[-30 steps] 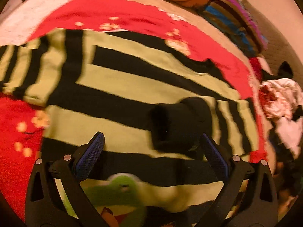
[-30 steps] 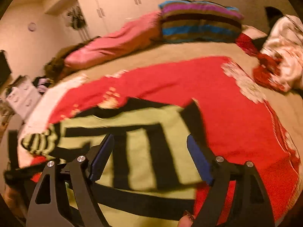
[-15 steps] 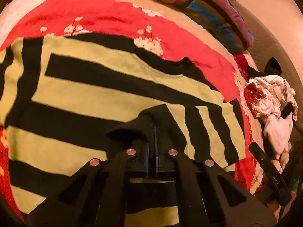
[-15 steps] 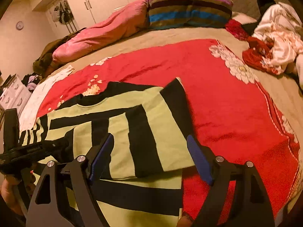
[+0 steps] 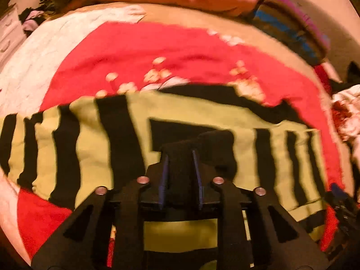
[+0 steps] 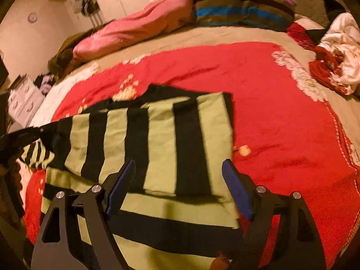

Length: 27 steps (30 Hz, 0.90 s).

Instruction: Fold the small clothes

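**Left gripper holds a black cuff over a striped top on a bed**

A small knit top with wide black and yellow-green stripes (image 5: 202, 117) lies spread on a red blanket with pale flower prints (image 5: 157, 45) that covers a bed. In the left wrist view, the left gripper (image 5: 180, 157) sits at six o'clock. Its blue-padded jaws have just been opening slightly, yet a bunched black sleeve cuff (image 5: 202, 144) is between them, pressed by both pads. The sleeve is drawn across the body of the top, which runs from nine o'clock to three o'clock ahead of this gripper.

In the right wrist view, the right gripper (image 6: 177, 180) hovers with its jaws spread wide and nothing between them. The folded part of the top lies straight ahead at twelve o'clock, its stripes running away from the camera. The left gripper, seen at nine o'clock, is the one in contact with the cloth. Judging by this, the right gripper is nearest the folded edge on its own side.
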Motion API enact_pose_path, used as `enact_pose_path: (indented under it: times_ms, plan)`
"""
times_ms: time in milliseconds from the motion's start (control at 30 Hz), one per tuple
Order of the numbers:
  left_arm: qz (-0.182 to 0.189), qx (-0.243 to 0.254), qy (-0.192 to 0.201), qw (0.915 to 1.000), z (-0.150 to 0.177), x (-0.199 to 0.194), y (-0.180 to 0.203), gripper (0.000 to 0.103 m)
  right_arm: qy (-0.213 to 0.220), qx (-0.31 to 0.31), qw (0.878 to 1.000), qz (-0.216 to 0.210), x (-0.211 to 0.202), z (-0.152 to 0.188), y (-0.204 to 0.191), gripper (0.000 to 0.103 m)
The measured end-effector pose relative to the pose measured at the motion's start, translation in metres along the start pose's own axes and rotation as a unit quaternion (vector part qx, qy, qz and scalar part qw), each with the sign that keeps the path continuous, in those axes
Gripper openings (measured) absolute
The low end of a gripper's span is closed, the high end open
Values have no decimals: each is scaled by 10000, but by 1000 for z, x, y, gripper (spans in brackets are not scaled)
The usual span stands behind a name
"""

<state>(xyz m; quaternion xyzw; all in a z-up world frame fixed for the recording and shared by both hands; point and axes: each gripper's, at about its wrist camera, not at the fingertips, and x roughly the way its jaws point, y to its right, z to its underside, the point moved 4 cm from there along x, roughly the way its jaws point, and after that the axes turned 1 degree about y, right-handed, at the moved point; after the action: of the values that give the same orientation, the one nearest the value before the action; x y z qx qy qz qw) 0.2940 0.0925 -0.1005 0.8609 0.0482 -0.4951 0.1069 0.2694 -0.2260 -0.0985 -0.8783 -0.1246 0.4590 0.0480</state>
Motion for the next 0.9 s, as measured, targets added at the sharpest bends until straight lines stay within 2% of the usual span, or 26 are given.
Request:
enact_pose_path:
  times_ms: [33,100,167,200,267,400,433,533,600,667,733,800,833,900]
  plan:
    - [-51,-6,98,9999,2,-3,-4,29,-65,-51,10000,3,4,2,-3,78]
    - [-209,-81,352,9991,4,-16,-12,33,-114,-135,9998,-1,6,5,-7,78]
    - [-471,-41,620,9970,6,-34,-16,44,-89,-240,9997,4,6,4,-10,78]
    - [-599,26,761,9953,8,-44,-16,44,-86,-252,9996,12,7,3,-9,78]
    - [-451,171,907,9947,10,-56,-6,44,-73,-223,9997,4,9,1,-9,78]
    - [213,475,687,9963,14,-52,36,44,-72,-163,9998,-9,14,-4,-8,78]
    - [274,548,621,9962,16,-46,45,44,-88,-139,9999,-8,16,-5,-8,78]
    - [182,814,265,9962,23,-13,65,44,-192,-47,9998,-91,23,-7,-8,78]
    - [-275,880,80,9957,25,8,63,44,-256,-11,9996,-97,27,-6,-7,78]
    - [-632,898,71,9939,25,18,54,46,-323,7,9994,-134,31,-5,-5,78]
    - [-823,748,-52,9938,27,29,41,52,-421,48,9990,-130,35,-4,-1,78]
    - [-736,570,-122,9956,29,35,28,59,-540,52,9984,-174,41,0,0,78]
    - [-562,387,-156,9975,31,36,21,61,-590,30,9981,-150,45,3,1,78]
    - [-255,37,30,9997,30,25,9,61,-729,-31,9973,-100,53,8,1,79]
